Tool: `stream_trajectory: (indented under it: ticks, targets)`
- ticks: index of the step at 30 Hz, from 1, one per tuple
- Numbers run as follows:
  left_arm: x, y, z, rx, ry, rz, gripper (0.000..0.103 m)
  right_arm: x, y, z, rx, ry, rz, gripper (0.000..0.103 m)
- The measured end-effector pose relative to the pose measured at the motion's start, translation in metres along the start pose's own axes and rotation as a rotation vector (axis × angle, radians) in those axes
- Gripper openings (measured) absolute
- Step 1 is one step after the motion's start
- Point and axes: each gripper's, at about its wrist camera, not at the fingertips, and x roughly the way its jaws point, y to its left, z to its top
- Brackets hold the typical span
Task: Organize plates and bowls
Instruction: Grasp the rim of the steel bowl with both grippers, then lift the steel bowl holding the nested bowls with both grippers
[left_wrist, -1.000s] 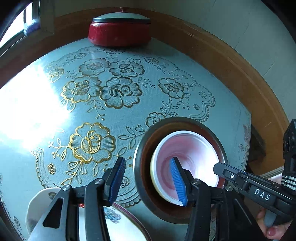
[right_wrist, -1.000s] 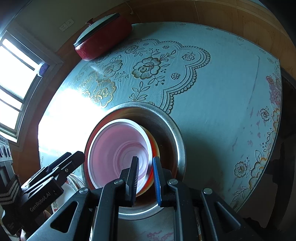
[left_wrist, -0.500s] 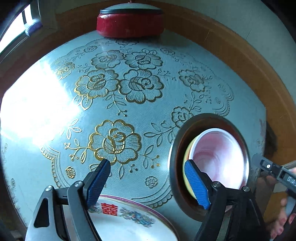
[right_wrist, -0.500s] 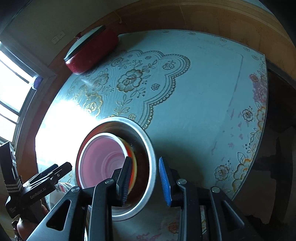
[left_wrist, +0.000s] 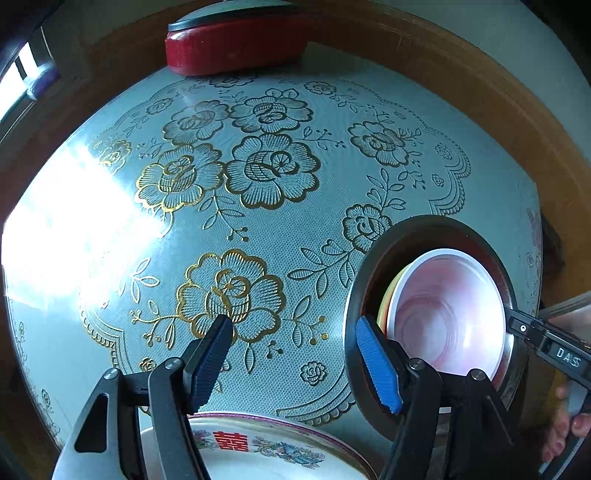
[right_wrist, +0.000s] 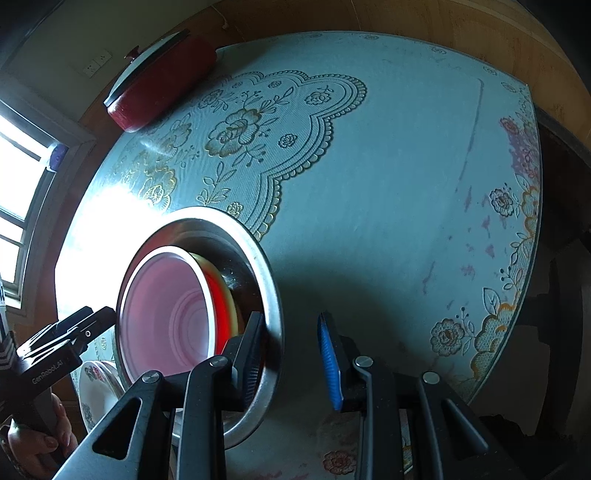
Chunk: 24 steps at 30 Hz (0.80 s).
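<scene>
Having let go of the pink bowl (right_wrist: 166, 317), right tongs (right_wrist: 291, 350) stand partly open and empty, straddling the steel bowl's (right_wrist: 271, 295) rim at lower left of frame. Bowl now nested, so stacking looks done. Left tongs (left_wrist: 295, 362), closing from wide with nothing between, hover over the plate (left_wrist: 266, 446) at bottom, likely next.

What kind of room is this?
Probably a home dining room or kitchen: a table under a blue floral tablecloth, a lidded red pot by the wall, and bowls nested in a steel basin.
</scene>
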Motion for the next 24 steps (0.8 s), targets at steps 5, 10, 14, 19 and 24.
stream_trajectory:
  ticks: [5,10,14,19,24]
  targets:
    - [0.010,0.002,0.002,-0.031,0.044,-0.069,0.060,0.006,0.003,0.002,-0.018,0.011,-0.002,0.029]
    - [0.021,-0.002,0.000,-0.052,0.077,-0.121,0.049,0.011,0.004,0.003,-0.028,0.020,0.003,0.029]
    - [0.022,-0.007,-0.001,-0.033,0.077,-0.127,0.041,0.010,0.005,0.004,-0.039,0.020,0.009,0.029]
    - [0.024,-0.008,-0.001,-0.023,0.080,-0.137,0.035,0.012,0.006,0.005,-0.056,0.026,0.004,0.026]
    - [0.024,-0.012,-0.002,-0.006,0.069,-0.155,0.021,0.018,0.007,0.009,-0.079,0.038,0.014,0.018]
